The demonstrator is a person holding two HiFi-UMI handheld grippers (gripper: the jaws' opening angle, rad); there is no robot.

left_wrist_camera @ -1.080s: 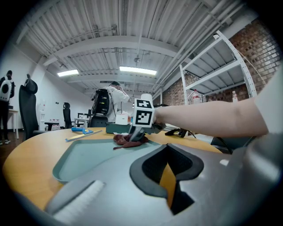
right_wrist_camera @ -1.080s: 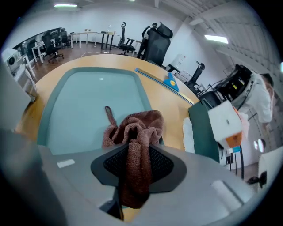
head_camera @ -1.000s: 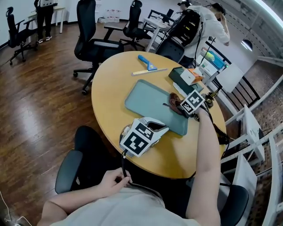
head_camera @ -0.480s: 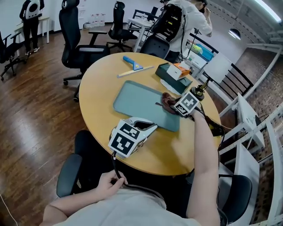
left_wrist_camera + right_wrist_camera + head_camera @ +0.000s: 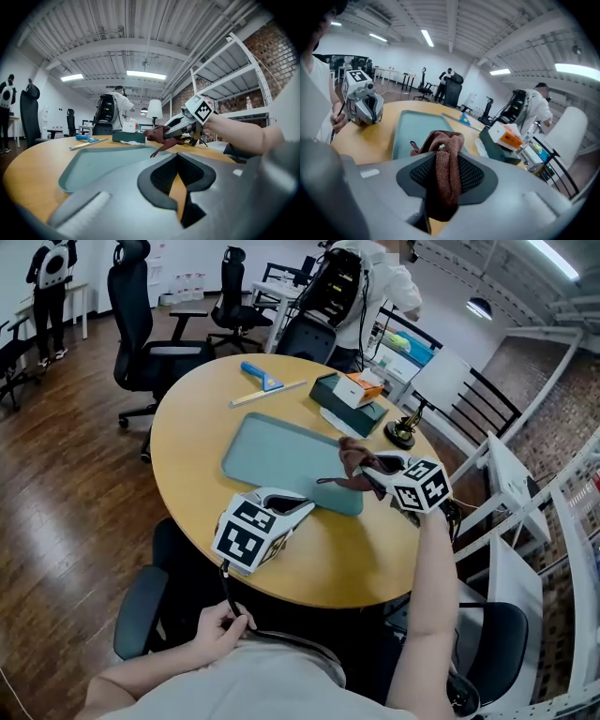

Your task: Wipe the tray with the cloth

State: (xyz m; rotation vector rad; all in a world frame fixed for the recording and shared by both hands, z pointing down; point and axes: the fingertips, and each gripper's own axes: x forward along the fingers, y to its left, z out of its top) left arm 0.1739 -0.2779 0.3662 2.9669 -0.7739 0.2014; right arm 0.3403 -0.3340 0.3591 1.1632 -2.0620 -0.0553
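A teal tray (image 5: 272, 456) (image 5: 108, 161) (image 5: 412, 129) lies on the round wooden table (image 5: 187, 442). My right gripper (image 5: 370, 472) (image 5: 167, 132) (image 5: 444, 171) is shut on a brown cloth (image 5: 354, 457) (image 5: 157, 135) (image 5: 447, 154). The bunched cloth hangs from the jaws a little above the tray's right end. My left gripper (image 5: 298, 505) (image 5: 180, 185) (image 5: 363, 105) rests on the table at the tray's near edge. Its jaws are shut with nothing between them.
A blue scraper (image 5: 262, 376) and a ruler (image 5: 269, 391) lie beyond the tray. A dark box (image 5: 349, 407) with an orange-and-white pack stands at the back right, beside a small stand (image 5: 403, 432). Office chairs and a person with a backpack (image 5: 361, 287) are behind the table.
My right gripper has drawn back toward the tray's near right end, carrying the cloth raised off the tray. The left gripper has stayed put by the tray's near edge.
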